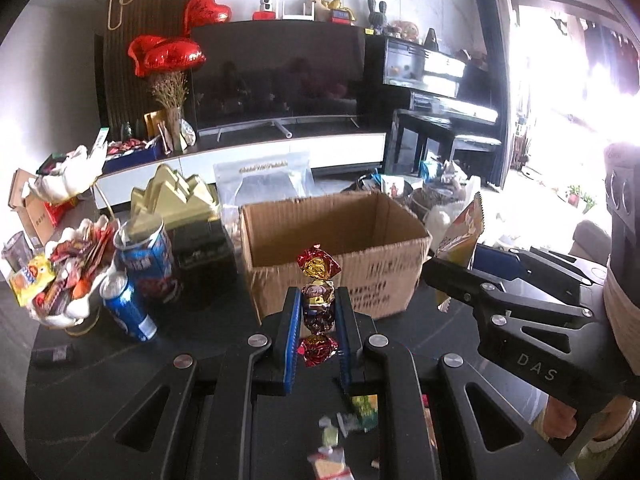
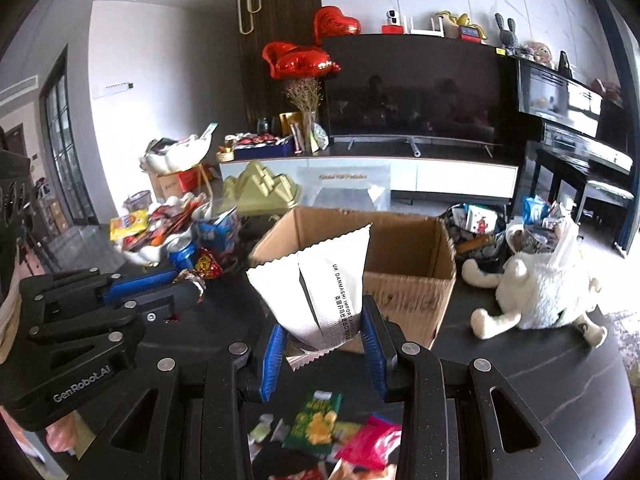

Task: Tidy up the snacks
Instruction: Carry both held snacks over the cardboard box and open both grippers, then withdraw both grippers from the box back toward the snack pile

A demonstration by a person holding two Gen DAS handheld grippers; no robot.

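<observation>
both your grippers grip snacks: left gripper [image 1: 317,312] pinches a foil candy [image 1: 318,300], right gripper [image 2: 325,340] clamps a white packet [image 2: 320,280], cardboard box [image 1: 336,248] just ahead.

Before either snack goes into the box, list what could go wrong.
1. The left tool pinches only the middle of the red-and-gold foil-wrapped candy; the slick wrapper could slip out short of the open brown cardboard box.
2. The right tool grips the white snack packet at its lower end; the tall packet could catch the box's near rim.
3. Both tools are close together, so they may collide over the box.
</observation>
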